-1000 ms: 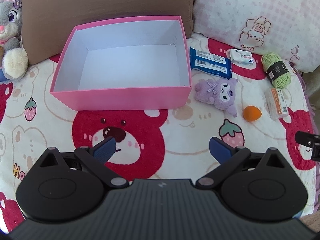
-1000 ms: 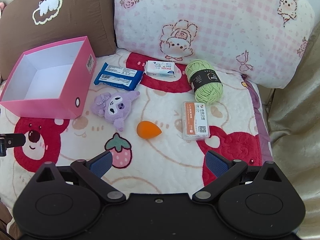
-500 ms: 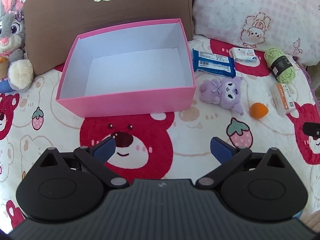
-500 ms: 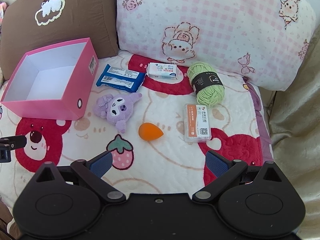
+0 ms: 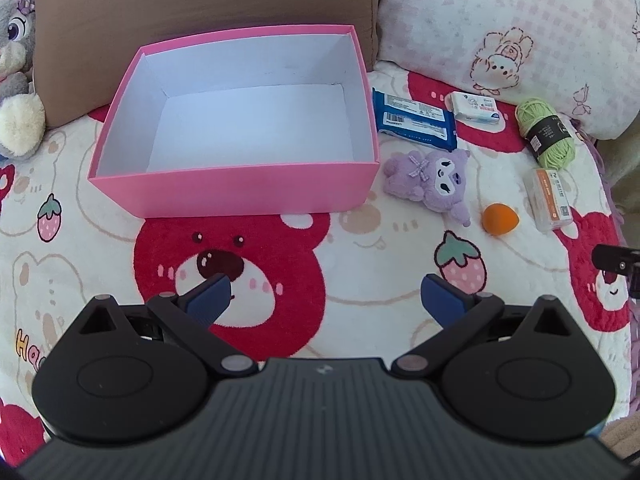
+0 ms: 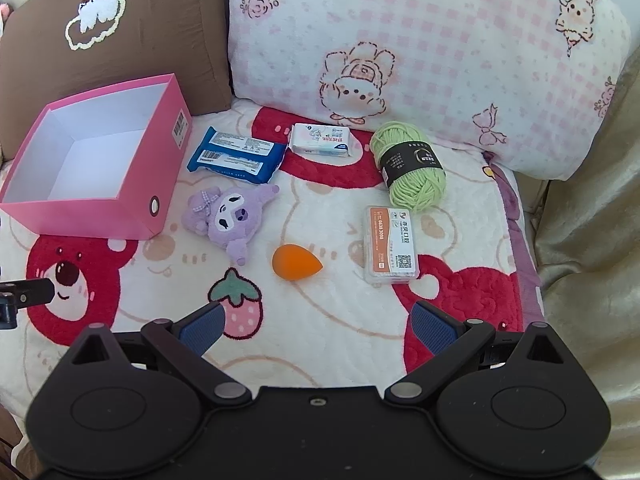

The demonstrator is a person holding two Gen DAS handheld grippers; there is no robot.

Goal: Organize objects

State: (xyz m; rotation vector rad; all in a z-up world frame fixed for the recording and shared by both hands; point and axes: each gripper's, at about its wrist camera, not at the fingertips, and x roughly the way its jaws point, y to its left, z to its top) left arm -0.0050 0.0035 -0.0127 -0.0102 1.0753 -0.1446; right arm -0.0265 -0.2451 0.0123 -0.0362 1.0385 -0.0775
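Note:
An empty pink box [image 5: 236, 190] [image 6: 92, 212] with a white inside sits on the bear-print blanket [image 5: 360, 264]. To its right lie a blue wipes pack [image 6: 236, 154], a white tissue pack [image 6: 320, 140], a purple plush [image 6: 230, 216], an orange sponge egg [image 6: 296, 262], a green yarn ball [image 6: 412, 168] and a clear case with an orange label [image 6: 390, 244]. My left gripper [image 5: 326, 298] is open and empty, in front of the box. My right gripper [image 6: 318, 326] is open and empty, just short of the sponge egg.
A brown cushion [image 5: 200, 12] stands behind the box and a pink checked pillow [image 6: 420, 52] behind the loose items. A grey bunny plush [image 5: 16, 80] sits at the far left. A beige throw [image 6: 592, 240] covers the right edge.
Both grippers have shifted slightly relative to the blanket. The left one has come a little closer to the box. Both stay open. No object has moved.

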